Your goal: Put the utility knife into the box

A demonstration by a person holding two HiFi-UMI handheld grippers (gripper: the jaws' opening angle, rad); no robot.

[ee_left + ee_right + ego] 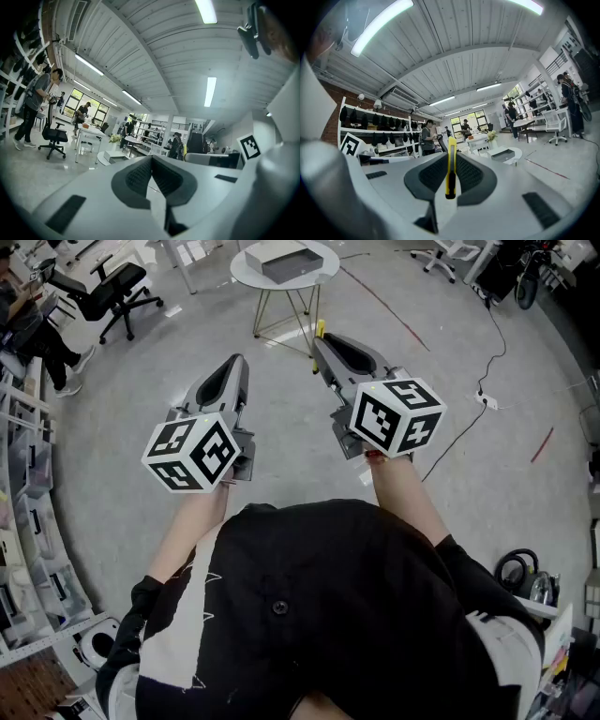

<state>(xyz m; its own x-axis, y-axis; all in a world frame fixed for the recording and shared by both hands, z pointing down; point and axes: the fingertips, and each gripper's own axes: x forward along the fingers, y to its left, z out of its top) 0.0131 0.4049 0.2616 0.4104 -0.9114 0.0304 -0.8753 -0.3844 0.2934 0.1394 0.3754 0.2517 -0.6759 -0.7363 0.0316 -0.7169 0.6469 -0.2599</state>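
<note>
In your right tongs (pixel 323 336) the utility knife (pixel 320 329) is pinched. The right gripper view shows the yellow body (pixel 451 171) standing on edge between the two pads, one pad on each side. The left tongs (pixel 238 362) are pressed together with nothing in them, and the left gripper view shows the pads meeting at the tip (pixel 151 161). You hold both level, side by side, out in front of you over bare floor (pixel 469 484).

The grey box (pixel 286 261) sits on the round white desk (pixel 246 277), ahead of you and well apart from both tongs. It also shows small in the right gripper view (pixel 502 153).

Progress: the pickup looks done, since the knife is secured. Carry and drop are left: step up to the desk, get the right tongs over the box, lower, release. Whether the box is open from this angle I can't tell for sure.
</note>
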